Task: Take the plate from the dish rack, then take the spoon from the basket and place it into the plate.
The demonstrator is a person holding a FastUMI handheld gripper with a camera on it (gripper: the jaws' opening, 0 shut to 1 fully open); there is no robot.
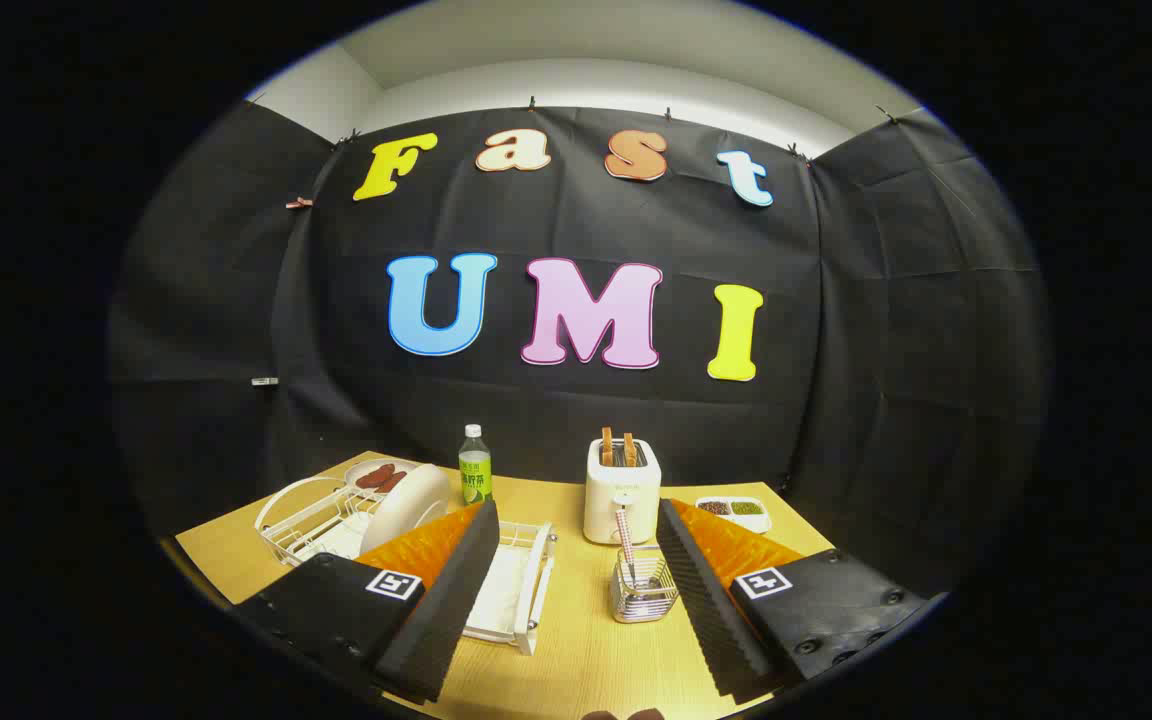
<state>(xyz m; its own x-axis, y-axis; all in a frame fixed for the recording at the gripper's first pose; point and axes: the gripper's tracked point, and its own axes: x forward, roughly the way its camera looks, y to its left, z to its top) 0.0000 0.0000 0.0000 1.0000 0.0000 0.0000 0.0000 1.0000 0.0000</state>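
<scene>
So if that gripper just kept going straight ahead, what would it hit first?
Probably the white toaster straight ahead; the open gripper would pass the small wire basket slightly right, though depth is unclear.

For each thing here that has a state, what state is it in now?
gripper: open, holding nothing.
plate: standing on edge in the dish rack.
spoon: upright in the basket.
toaster: two slices sticking up.
bottle: upright, capped.

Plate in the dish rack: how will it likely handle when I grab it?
The plate stands on edge in the wire dish rack, so it may roll or tip once lifted. It looks glossy: probably slippery, rigid, breakable. The open gripper hovers short of it.
</scene>
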